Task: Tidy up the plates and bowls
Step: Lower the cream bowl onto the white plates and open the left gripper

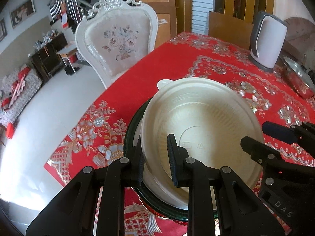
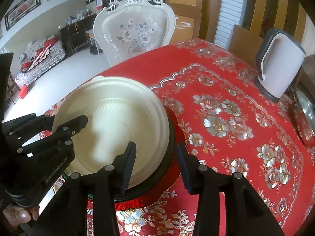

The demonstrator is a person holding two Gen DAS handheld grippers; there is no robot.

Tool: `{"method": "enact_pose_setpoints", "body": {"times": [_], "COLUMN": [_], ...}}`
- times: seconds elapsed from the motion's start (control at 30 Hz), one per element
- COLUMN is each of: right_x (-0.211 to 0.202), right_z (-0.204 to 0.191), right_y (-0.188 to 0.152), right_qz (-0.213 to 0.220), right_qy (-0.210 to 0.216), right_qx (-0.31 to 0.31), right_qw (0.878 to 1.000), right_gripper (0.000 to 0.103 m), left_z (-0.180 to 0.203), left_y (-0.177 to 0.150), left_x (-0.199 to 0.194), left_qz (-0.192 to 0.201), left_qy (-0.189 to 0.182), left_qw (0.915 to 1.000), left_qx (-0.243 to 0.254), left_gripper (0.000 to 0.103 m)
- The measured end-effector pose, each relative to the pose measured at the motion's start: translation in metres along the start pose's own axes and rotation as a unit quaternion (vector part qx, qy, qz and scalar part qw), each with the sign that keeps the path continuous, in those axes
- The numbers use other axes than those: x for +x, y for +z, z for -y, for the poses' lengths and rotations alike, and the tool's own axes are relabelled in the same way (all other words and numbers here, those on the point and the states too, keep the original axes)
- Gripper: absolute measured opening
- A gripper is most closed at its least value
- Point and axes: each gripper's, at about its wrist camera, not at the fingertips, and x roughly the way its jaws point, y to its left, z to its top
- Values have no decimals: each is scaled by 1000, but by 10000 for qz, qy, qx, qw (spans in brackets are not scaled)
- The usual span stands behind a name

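One cream bowl (image 1: 200, 125) sits in one dark-green plate (image 1: 130, 133) on the counter (image 1: 177, 63); left tool (image 1: 156, 157) clamps the bowl rim, right tool (image 2: 155, 165) straddles it, pads apart.

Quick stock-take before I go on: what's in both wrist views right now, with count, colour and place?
bowl: one, cream, on the dark plate
plate: one, dark green rim, under the bowl
tablecloth: one, red floral, over the table
kettle: one, white and grey, far right
metal dish: one, silver, right edge
chair: one, white, behind the table
left gripper: black, clamped on the bowl's left rim
right gripper: black, jaws astride the right rim, not pressing
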Motion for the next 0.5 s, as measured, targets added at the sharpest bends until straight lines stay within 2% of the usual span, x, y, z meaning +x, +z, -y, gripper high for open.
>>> {"method": "enact_pose_setpoints", "body": {"times": [0.13,0.23,0.4,0.5], "right_x": [1,1,-6,-12], "right_z": [-2,-3,1,7], "right_y": [-2,-3,-6,-10], "right_qz": [-22,-24,112,266], "right_qy": [-5,7,93,145], "right_qx": [-45,-54,64,233], "right_qw": [10000,10000,9999,9993], "right_gripper": [43,43,43,51], "left_z": [-8,-17,-17,-12], "left_y": [1,2,3,0], "left_x": [-7,-14,-28,-32], "left_qz": [233,386,762,935], "left_qy": [152,-29,-70,-266], "left_qw": [9994,9983,9950,9921], "left_qx": [-184,-439,-638,-795], "left_gripper": [27,49,51,51]}}
